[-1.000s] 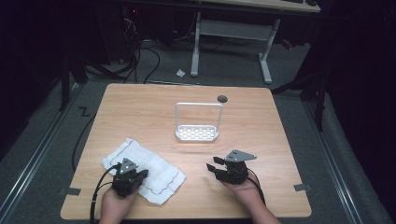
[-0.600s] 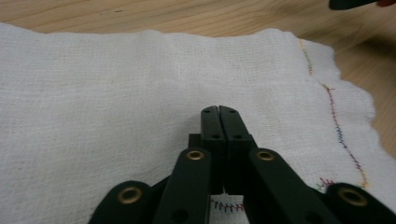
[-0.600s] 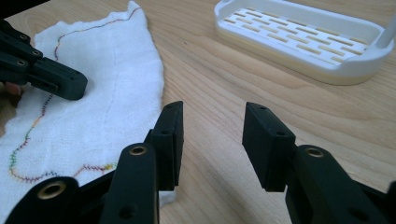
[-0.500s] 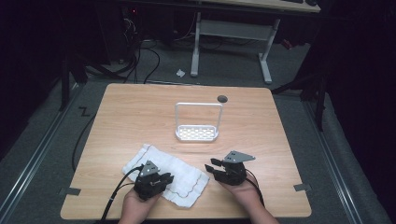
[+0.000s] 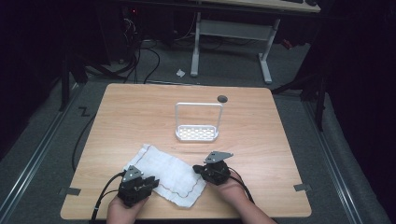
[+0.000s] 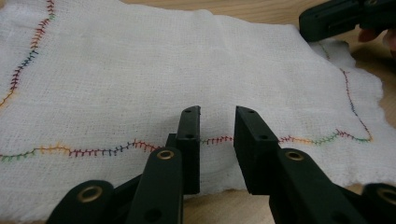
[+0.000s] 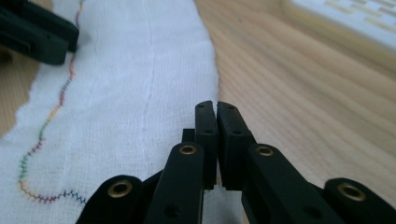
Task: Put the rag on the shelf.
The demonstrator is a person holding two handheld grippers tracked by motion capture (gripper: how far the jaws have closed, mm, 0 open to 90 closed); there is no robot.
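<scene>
1. Left gripper (image 5: 152,183), at 7 o'clock on the table (image 5: 140,112): its jaws have just been opening and stand partly apart. They straddle the coloured hem stitching (image 6: 93,151) of the cloth (image 5: 168,172) without pressing on it, so nothing is held.
2. Right gripper (image 5: 198,170), at about 5 o'clock: its jaws have just been closing and are now together on the cloth's right edge. In the right gripper view (image 7: 216,116) they appear to pinch that edge, though the fabric between the pads is hard to make out.
3. The cloth lies flat and slightly rumpled at 6 o'clock, between the two hands.
4. To do this step well, I judge the left gripper should drop onto the near hem and close fully on a single layer. The left pinch should match the right one, so that both corners lift evenly.
5. Lift only after both grips are sure. Keep the cloth taut between the hands so it folds without bunching.
6. The white wire rack (image 5: 197,133) stands past the cloth at the table's centre, well apart from it. Keep the lifted edge short of it.
7. A small dark disc (image 5: 222,98) lies near the far edge at 12 o'clock.
8. No brand, label or writing can be read on the cloth, rack or grippers.
</scene>
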